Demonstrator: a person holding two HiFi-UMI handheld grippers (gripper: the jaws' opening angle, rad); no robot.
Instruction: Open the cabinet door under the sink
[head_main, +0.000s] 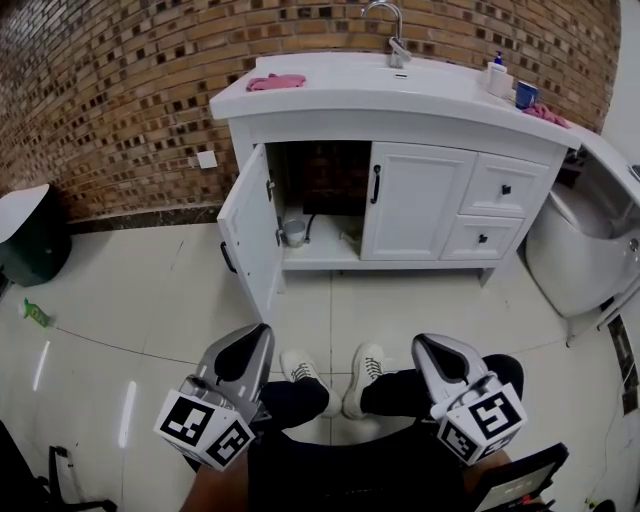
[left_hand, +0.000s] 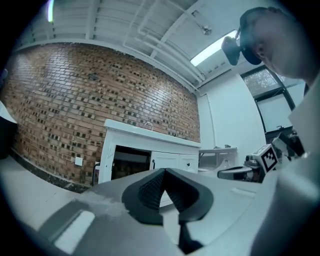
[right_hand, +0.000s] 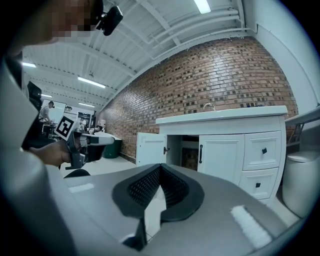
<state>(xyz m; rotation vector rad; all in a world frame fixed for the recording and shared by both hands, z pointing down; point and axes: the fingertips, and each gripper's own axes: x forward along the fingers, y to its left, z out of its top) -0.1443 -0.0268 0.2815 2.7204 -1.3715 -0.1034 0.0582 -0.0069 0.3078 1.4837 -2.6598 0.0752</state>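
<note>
Left tongs (left_hand: 164, 171) together (own view)

Far ahead of my left gripper (head_main: 258, 336), the open cabinet (head_main: 320, 195) is dark inside, and a metal thing (head_main: 294, 232) there is too small to name. Left of my gripper, the frame edge crops a dark bin (head_main: 30, 235).

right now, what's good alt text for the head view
The white sink cabinet's left door stands wide open; the right door is shut. In front, the left gripper and the right gripper hover low, fingers together, empty.
</note>
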